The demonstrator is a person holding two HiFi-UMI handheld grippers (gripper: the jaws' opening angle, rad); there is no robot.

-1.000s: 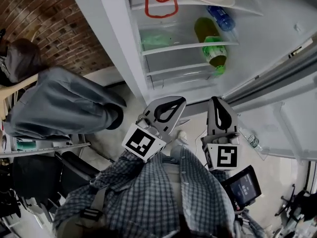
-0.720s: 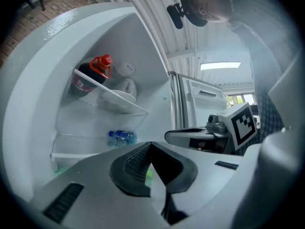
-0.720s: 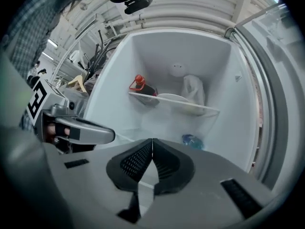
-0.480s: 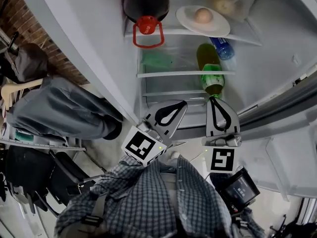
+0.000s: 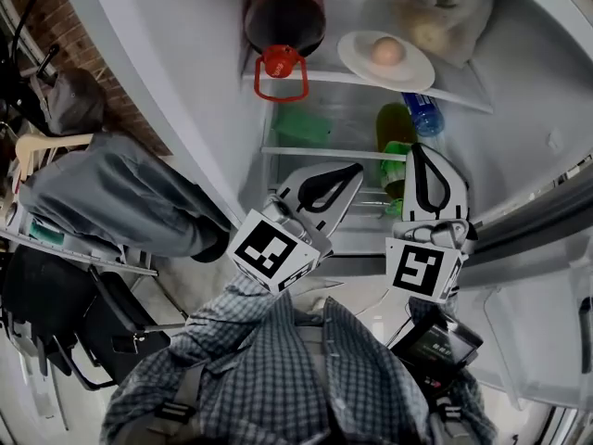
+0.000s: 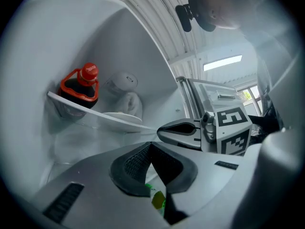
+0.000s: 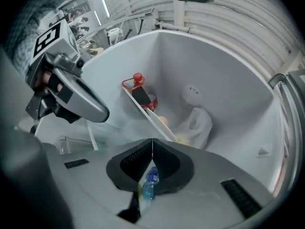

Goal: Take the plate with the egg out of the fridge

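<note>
Open fridge (image 5: 185, 91), head view, with both of my tongs raised in front of it. My left gripper (image 5: 356, 170) points up and to the right toward the lower shelves. Its jaws are pressed together with nothing between them, and in the left gripper view the two ribbed pads meet along one line. My right gripper (image 5: 416, 150) is just beside it on the right and points more nearly straight up, its jaws likewise together and empty. The two grippers are near one another but apart. The white plate (image 5: 413, 70) rests on the right half of the upper glass shelf (image 5: 324, 78), with the egg (image 5: 387, 51) lying at about its middle. Neither gripper touches the plate, and in the head view both tips lie well below that shelf. On the same shelf, left of the plate, is a dark cola bottle (image 5: 283, 17), its red cap and red carrying loop at the shelf's front edge. Behind and to the right of the plate lies a translucent plastic bag (image 5: 445, 7) holding rounded contents that I cannot identify. On the shelf beneath are a green bottle (image 5: 393, 123) and a small water bottle (image 5: 424, 116) with a blue label. In the head view the right gripper's tip overlaps the green bottle. My checked shirt (image 5: 296, 378) fills the lower edge.
</note>
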